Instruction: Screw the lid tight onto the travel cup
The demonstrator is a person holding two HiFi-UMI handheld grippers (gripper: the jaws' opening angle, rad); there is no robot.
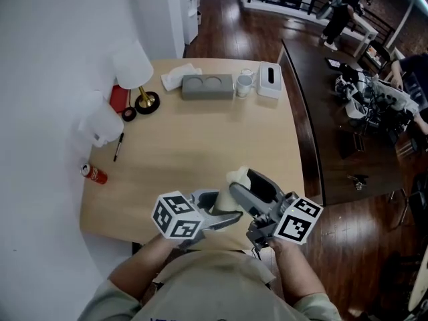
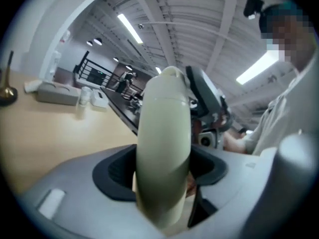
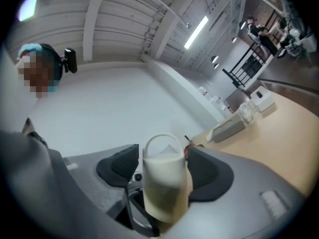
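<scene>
The left gripper (image 2: 164,180) pinched the cream travel cup (image 2: 164,128) by its body between its fingers (image 2: 114,171), and the right gripper (image 3: 163,176) pinched the looped lid (image 3: 162,153), both lifted above the near edge of the desk (image 1: 200,139), apparently so that one braced while the other twisted.

Your left gripper (image 1: 221,214) and right gripper (image 1: 246,191) meet near your chest, forearms converging, each one's jaws clamped on the travel cup (image 1: 237,176).

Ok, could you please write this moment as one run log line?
left claw: shut on travel cup | right claw: shut on lid | travel cup: held over table | lid tightness: cannot tell
</scene>
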